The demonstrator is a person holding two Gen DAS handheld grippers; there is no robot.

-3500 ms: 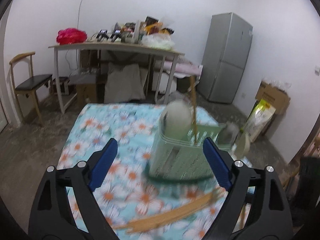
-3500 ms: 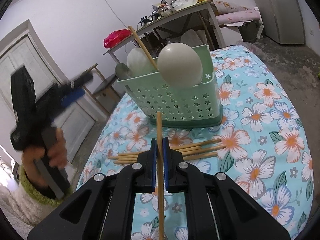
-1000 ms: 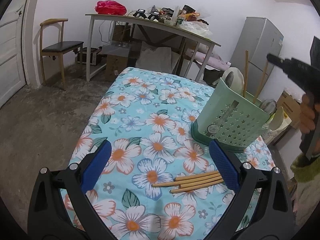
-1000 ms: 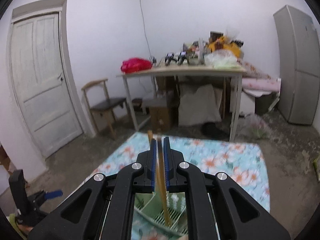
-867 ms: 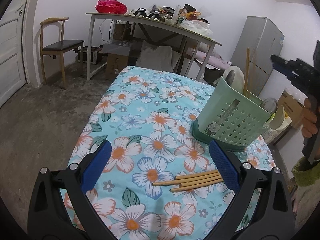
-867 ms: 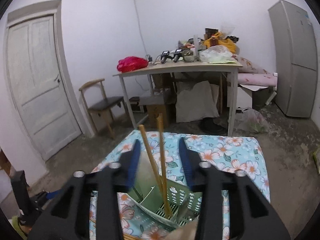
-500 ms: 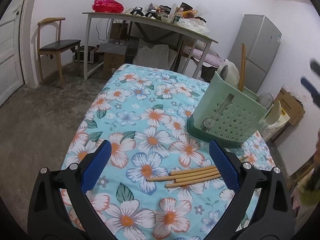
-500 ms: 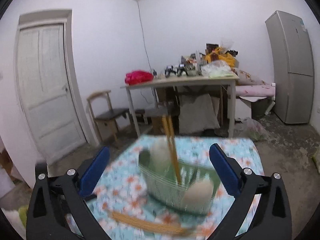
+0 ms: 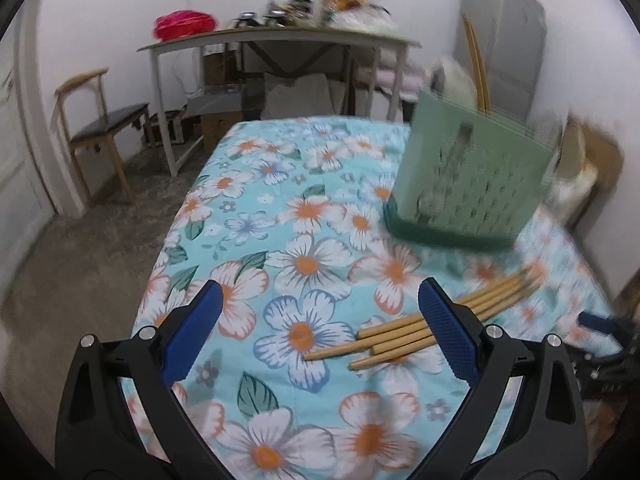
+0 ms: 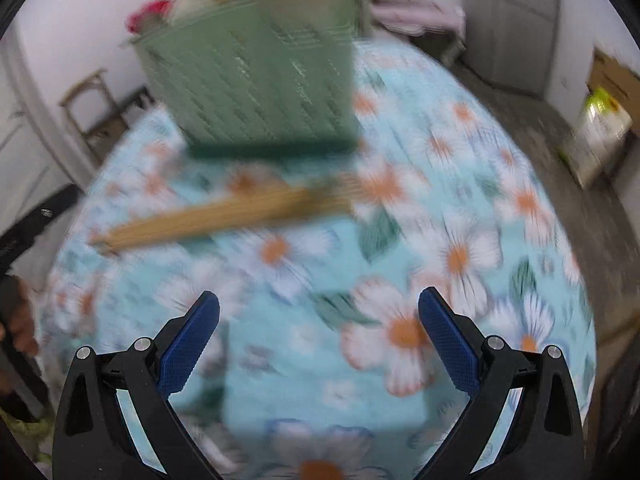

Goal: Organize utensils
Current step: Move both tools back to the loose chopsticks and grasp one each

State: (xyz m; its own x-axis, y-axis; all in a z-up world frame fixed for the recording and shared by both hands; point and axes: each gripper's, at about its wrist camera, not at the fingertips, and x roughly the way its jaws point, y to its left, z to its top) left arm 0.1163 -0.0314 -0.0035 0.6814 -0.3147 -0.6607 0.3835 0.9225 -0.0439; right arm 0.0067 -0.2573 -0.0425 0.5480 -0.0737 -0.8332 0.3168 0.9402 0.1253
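Note:
A green utensil basket [image 9: 472,176] stands on the floral tablecloth [image 9: 280,240], with two wooden chopsticks [image 9: 478,68] and white spoons upright in it. Several loose wooden chopsticks [image 9: 404,338] lie side by side in front of the basket. My left gripper [image 9: 318,336] is open and empty, low over the cloth, its right finger just over the chopsticks' near part. My right gripper [image 10: 318,340] is open and empty above the cloth; its blurred view shows the basket [image 10: 256,76] ahead and the chopsticks [image 10: 208,218] before it.
A wooden table [image 9: 280,40] loaded with clutter, a chair [image 9: 100,128] and a grey fridge [image 9: 508,36] stand beyond the cloth-covered table. The right gripper shows at the right edge of the left wrist view [image 9: 604,344]. A bag [image 10: 604,128] leans at the right.
My right gripper opened, left its chopstick in the basket, then swung down low over the cloth. My left gripper moved closer to the loose chopsticks.

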